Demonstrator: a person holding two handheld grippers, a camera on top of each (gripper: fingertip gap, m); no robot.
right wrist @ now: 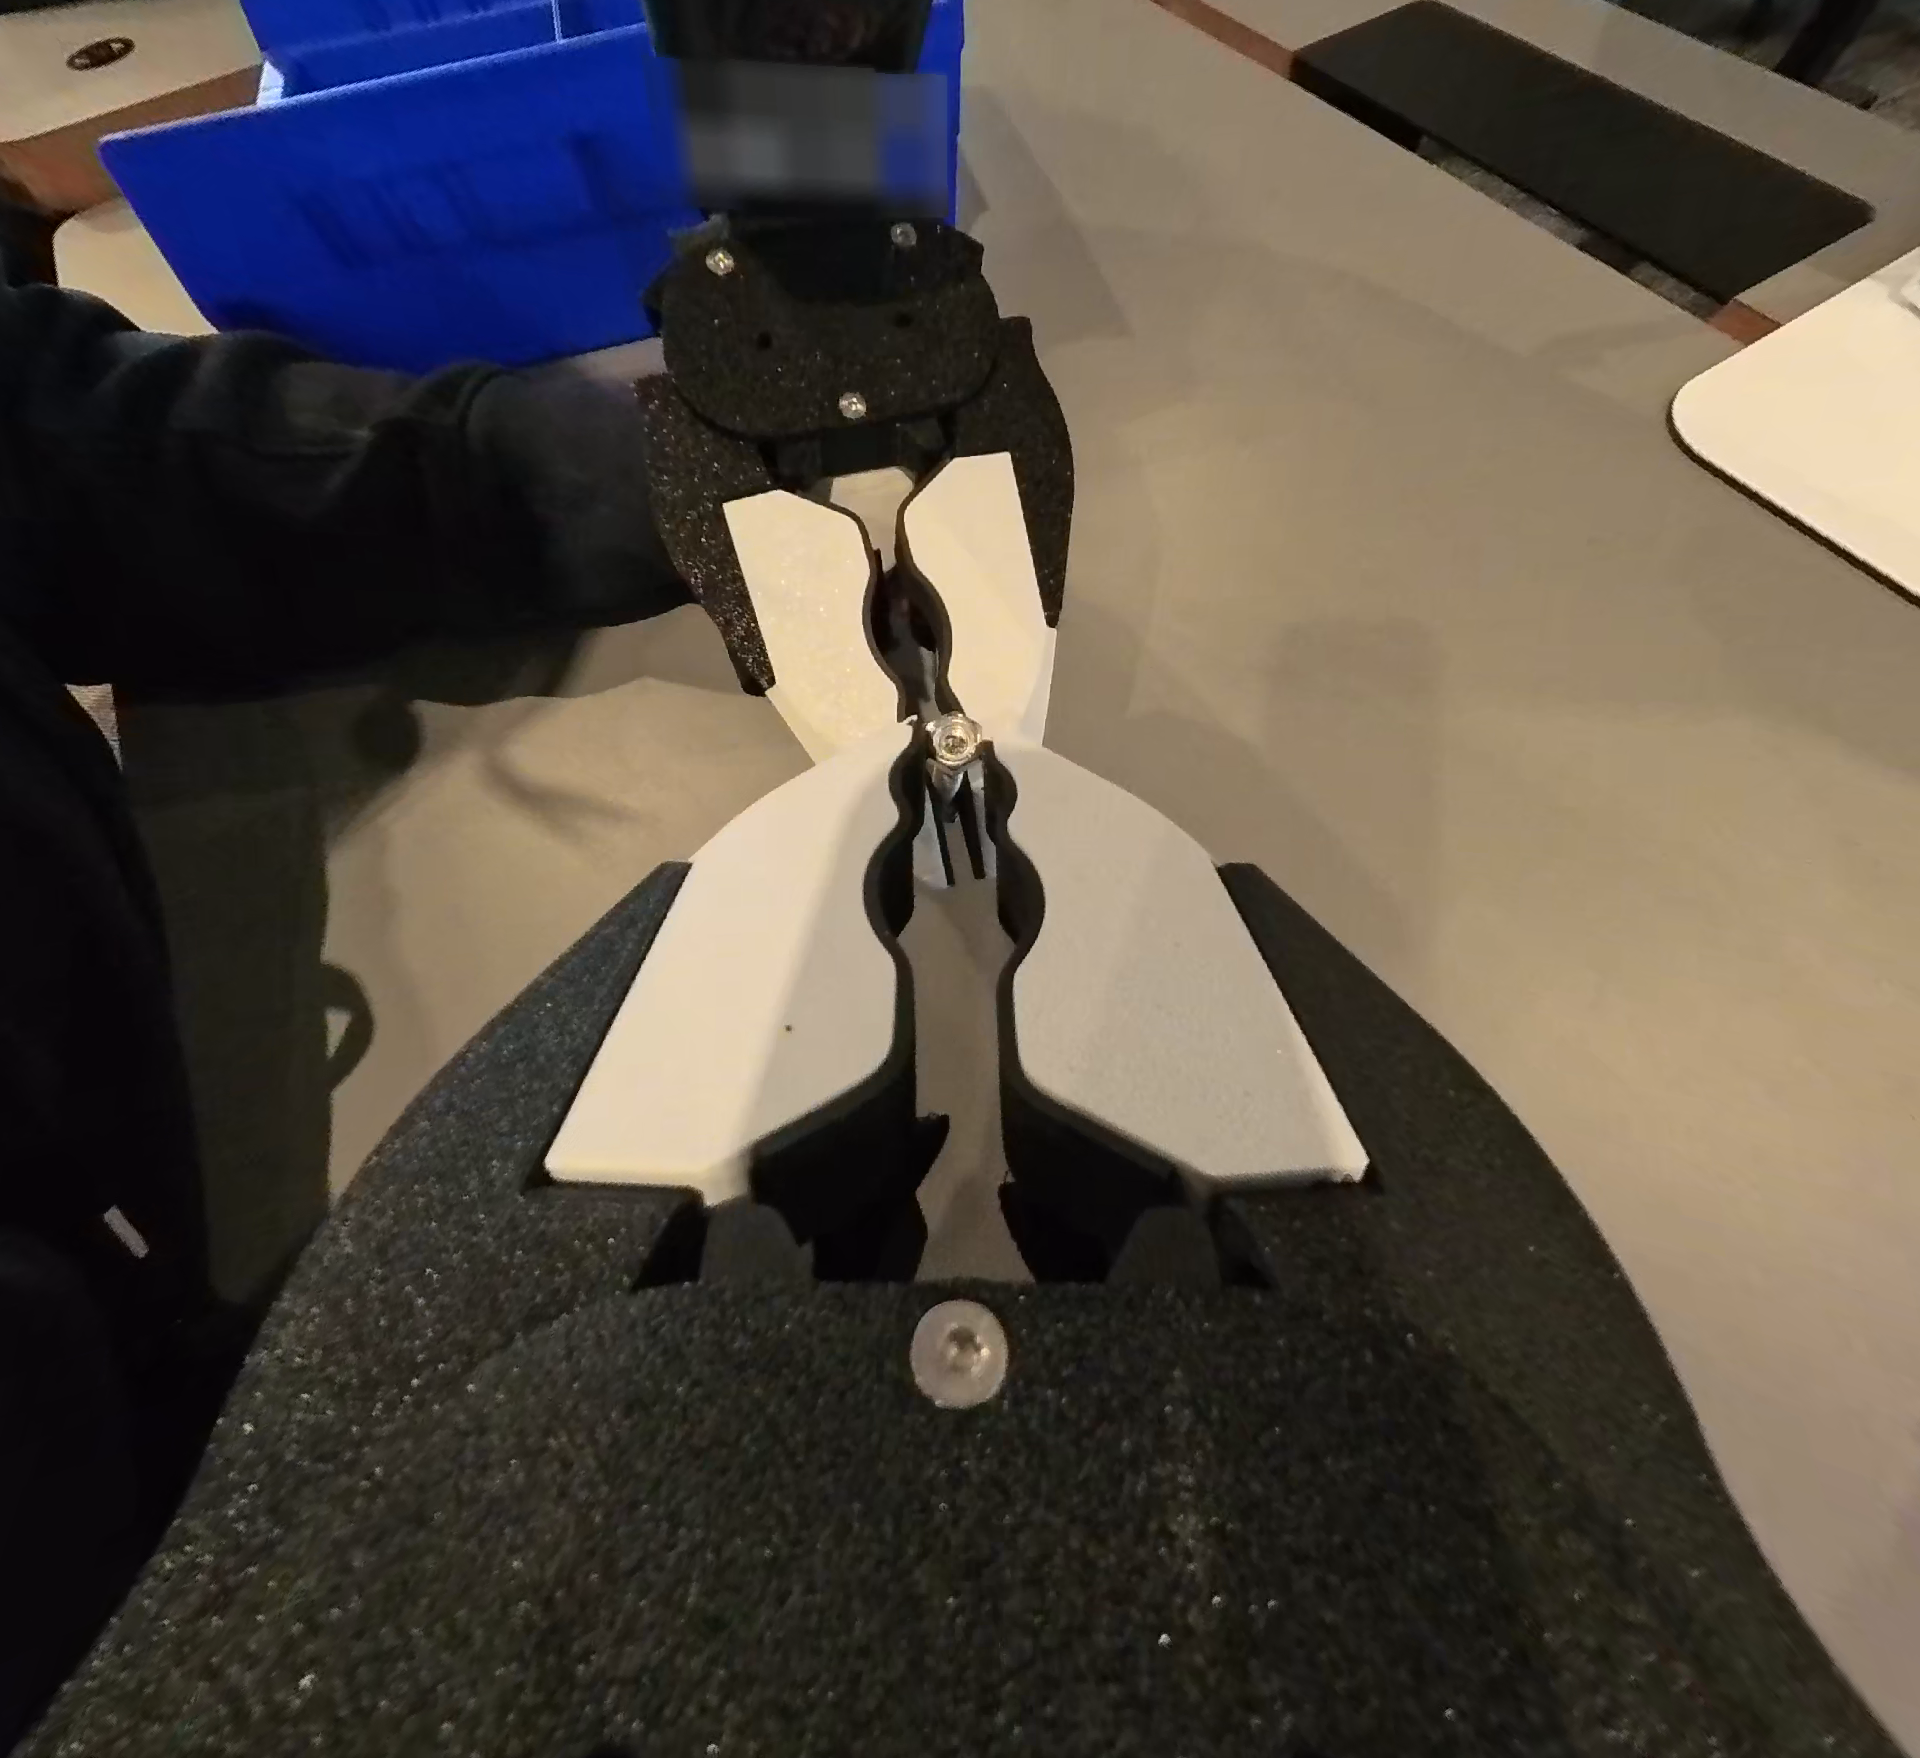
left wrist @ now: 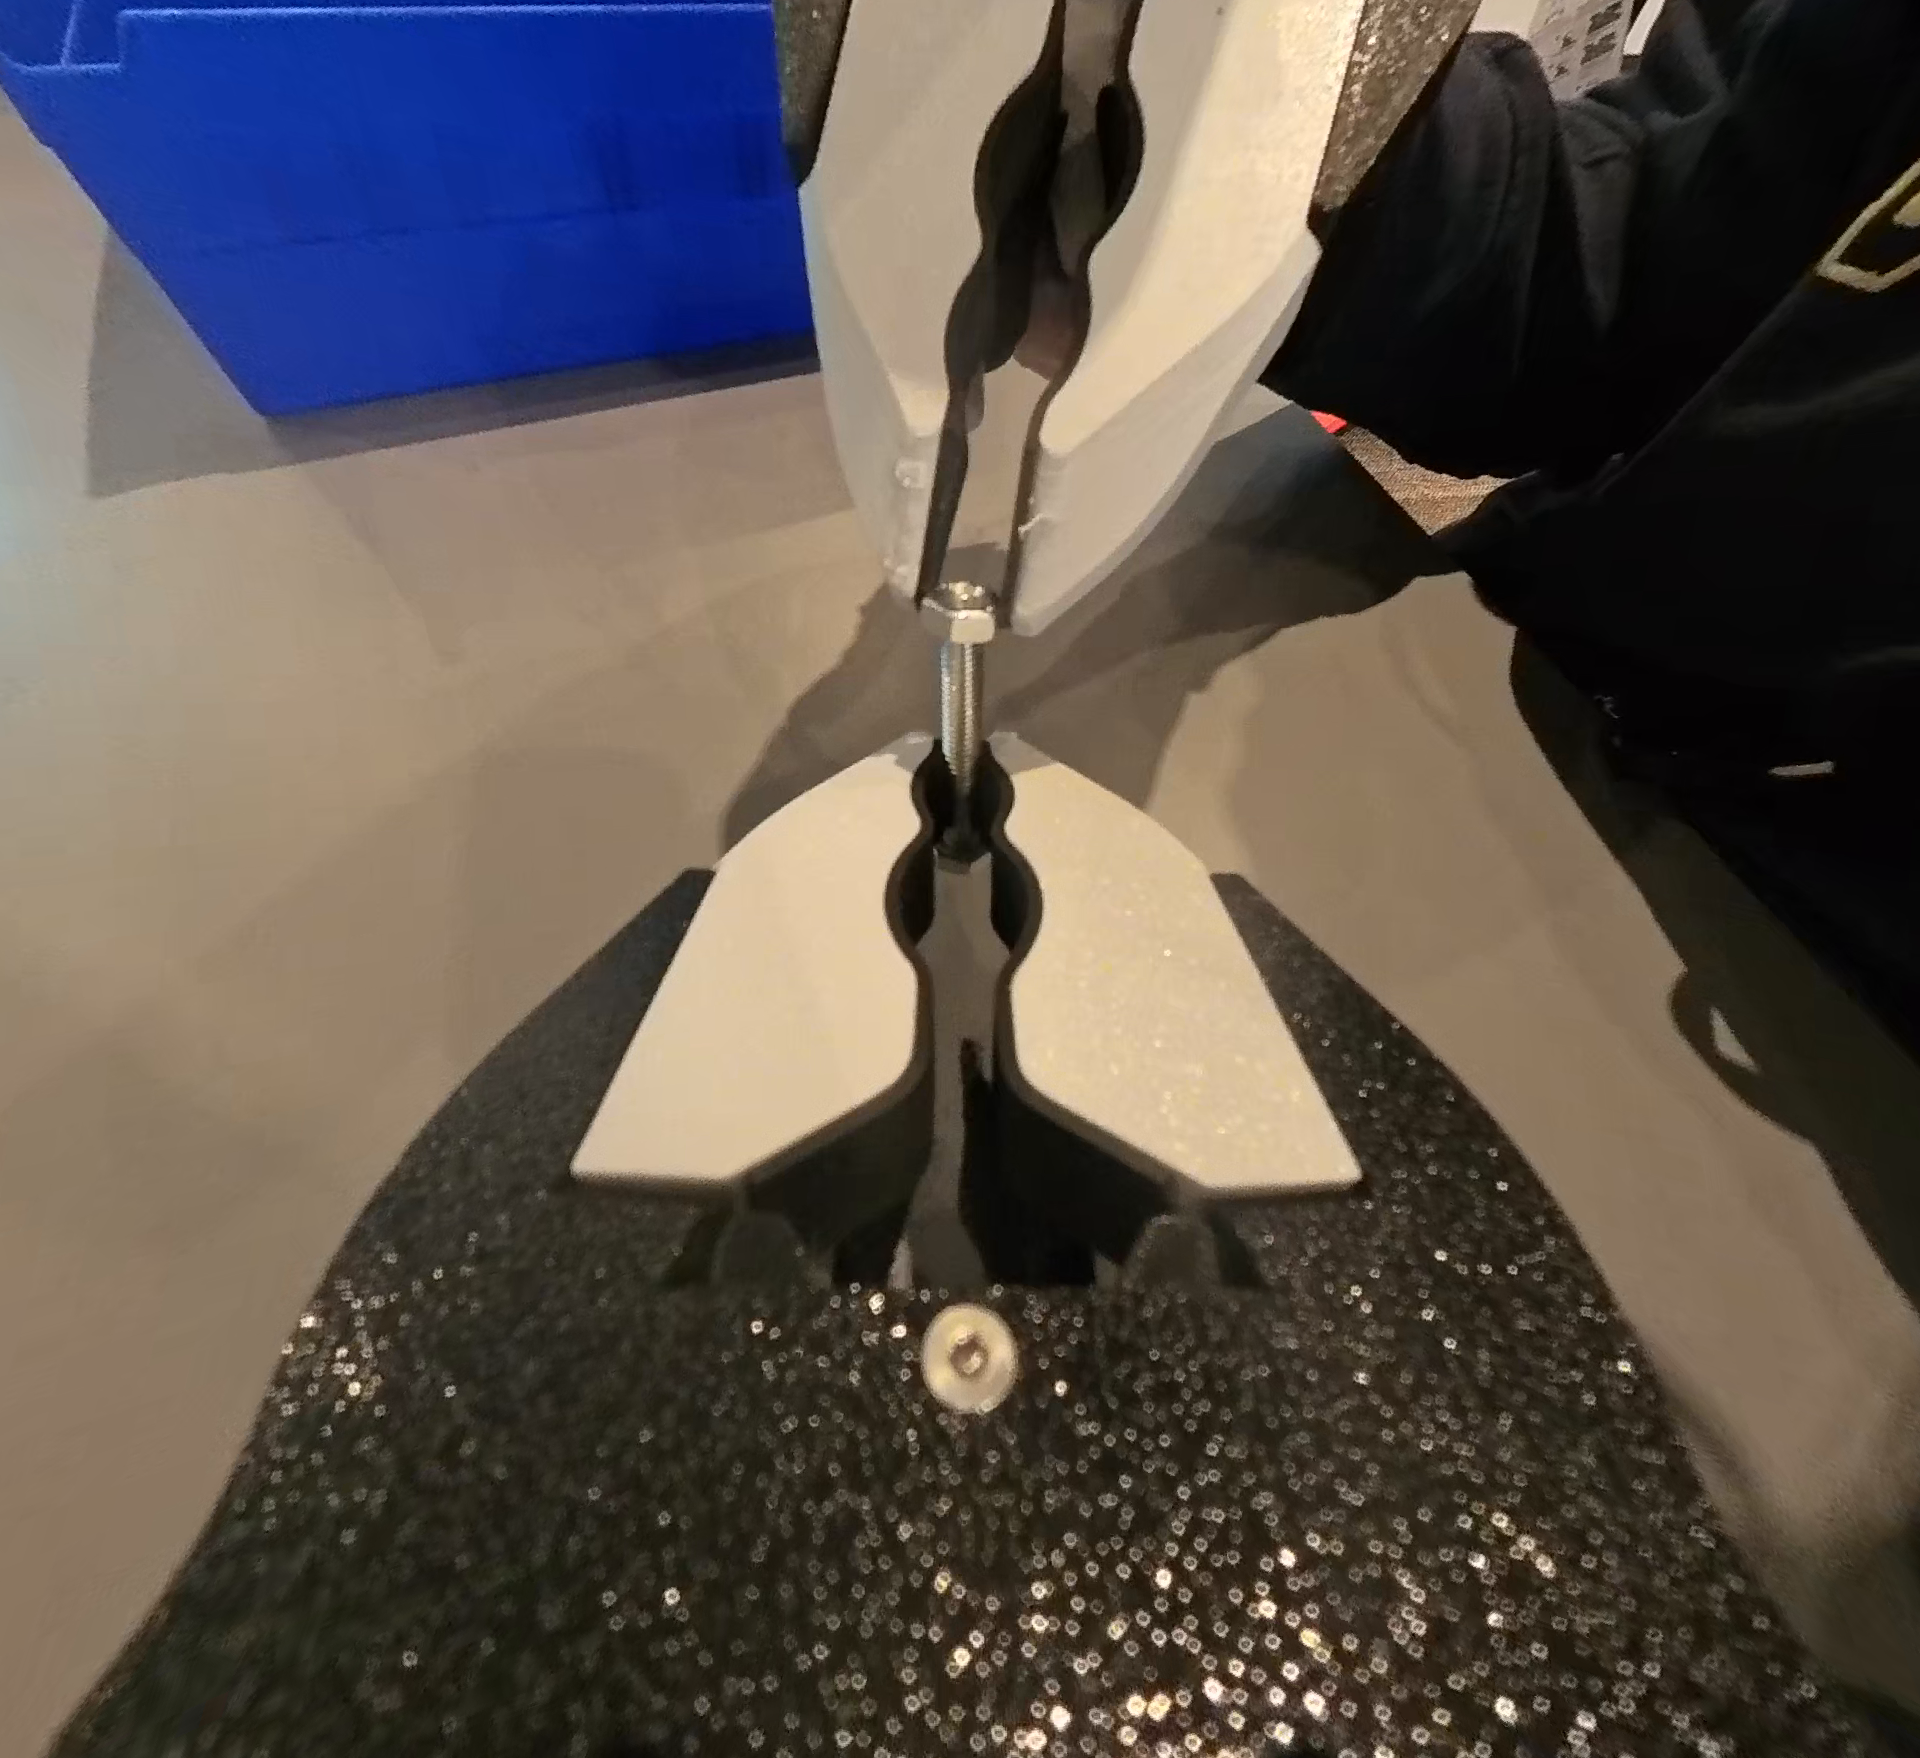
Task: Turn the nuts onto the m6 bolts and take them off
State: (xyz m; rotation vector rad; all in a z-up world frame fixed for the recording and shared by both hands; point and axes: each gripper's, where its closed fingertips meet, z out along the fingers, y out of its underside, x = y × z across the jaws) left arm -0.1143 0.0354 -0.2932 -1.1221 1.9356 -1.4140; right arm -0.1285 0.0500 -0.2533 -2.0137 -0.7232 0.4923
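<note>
- The bolt [left wrist: 954, 709] hangs in the air above the table [left wrist: 364, 773], held between the two grippers, its threaded shank bare between them.
- A hex piece [left wrist: 958, 612] sits at the bolt's far end in the left wrist view; whether it is the nut or the bolt's head cannot be told.
- The left gripper [left wrist: 954, 778] has its fingers pressed in on the near end of the shank, pinching it in the tip notch.
- The right gripper [left wrist: 961, 591] faces it from opposite, its fingertips drawn close around the hex piece.
- In the right wrist view the right gripper [right wrist: 951, 758] pinches a shiny round metal end [right wrist: 952, 738] at its tips, with the left gripper [right wrist: 940, 706] just beyond, nearly tip to tip.
- A dark sleeve [left wrist: 1610, 306] reaches in behind the right gripper.
- A blue bin [left wrist: 436, 150] stands on the table well behind the grippers.
- A black pad [right wrist: 1558, 139] and a white board [right wrist: 1808, 451] lie farther off on the table.
</note>
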